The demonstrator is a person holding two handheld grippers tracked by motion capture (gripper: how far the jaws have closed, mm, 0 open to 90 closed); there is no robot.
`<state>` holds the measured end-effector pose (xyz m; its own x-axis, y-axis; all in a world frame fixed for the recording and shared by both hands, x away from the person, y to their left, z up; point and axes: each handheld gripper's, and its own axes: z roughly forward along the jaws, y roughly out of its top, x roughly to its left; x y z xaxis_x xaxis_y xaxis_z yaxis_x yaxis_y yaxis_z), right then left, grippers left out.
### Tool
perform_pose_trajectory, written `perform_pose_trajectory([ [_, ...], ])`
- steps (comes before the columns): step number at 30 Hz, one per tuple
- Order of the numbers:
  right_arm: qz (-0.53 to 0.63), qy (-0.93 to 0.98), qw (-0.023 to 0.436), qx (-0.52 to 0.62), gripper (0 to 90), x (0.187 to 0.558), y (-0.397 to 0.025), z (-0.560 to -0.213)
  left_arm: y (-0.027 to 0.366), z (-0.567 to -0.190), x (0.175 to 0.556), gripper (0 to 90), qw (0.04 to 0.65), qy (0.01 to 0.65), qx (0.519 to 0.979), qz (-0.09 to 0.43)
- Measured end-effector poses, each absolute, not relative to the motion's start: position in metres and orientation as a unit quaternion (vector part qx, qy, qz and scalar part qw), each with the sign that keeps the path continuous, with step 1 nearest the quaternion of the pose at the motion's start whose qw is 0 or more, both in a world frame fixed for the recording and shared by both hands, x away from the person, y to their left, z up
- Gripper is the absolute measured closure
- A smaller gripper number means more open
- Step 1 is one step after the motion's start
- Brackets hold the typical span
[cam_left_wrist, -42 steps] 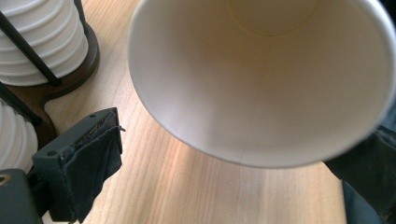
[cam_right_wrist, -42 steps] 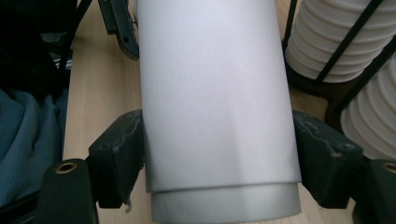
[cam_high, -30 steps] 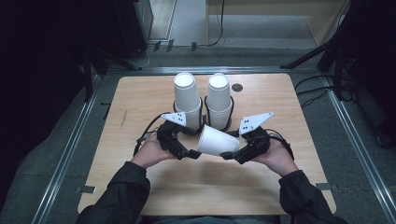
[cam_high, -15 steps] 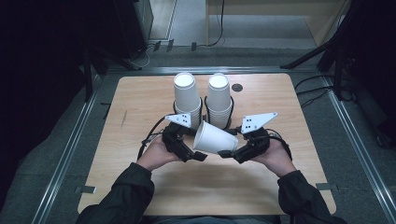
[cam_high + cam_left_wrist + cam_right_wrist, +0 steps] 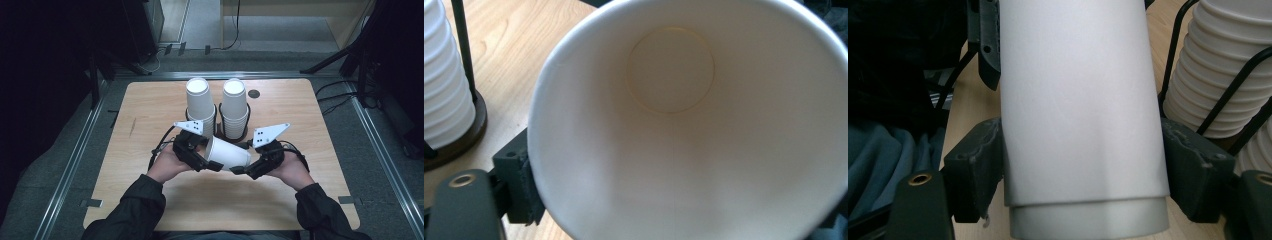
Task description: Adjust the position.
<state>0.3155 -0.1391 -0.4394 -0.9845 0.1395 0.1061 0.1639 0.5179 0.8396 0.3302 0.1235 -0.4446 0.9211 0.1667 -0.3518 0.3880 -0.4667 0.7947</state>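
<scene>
Paper cup [image 5: 228, 154] — plain white, no print — sideways between both grippers, left gripper [image 5: 212, 164] and right gripper [image 5: 239, 170] fingers clamped on it.

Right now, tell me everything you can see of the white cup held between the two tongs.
The white paper cup lies on its side above the table, in front of the two cup stacks. It looks plain, matte and empty. In the right gripper view a second rim shows near its base, perhaps two nested cups. The left tongs grip the mouth end, the right tongs the base end.

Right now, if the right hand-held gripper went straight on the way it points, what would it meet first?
It points toward the left hand-held gripper, with the paper cup clamped between them. Most likely the cup would be pushed against that gripper first, though depth is uncertain.
</scene>
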Motion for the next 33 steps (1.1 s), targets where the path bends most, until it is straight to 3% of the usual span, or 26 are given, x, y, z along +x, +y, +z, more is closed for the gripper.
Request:
perform_pose_trajectory([
  [11,-0.47,-0.874,0.05,-0.109,19.7,0.317,-0.142,-0.441,0.127,-0.437,0.328,15.4,0.462,0.156,0.867,-0.101],
  [18,-0.452,-0.882,0.043,-0.129,16.5,0.318,-0.149,-0.445,0.136,-0.433,0.33,15.3,0.447,0.159,0.876,-0.081],
  [33,-0.403,-0.902,0.021,-0.156,14.6,0.318,-0.146,-0.46,0.112,-0.443,0.332,15.2,0.337,0.13,0.932,-0.032],
])
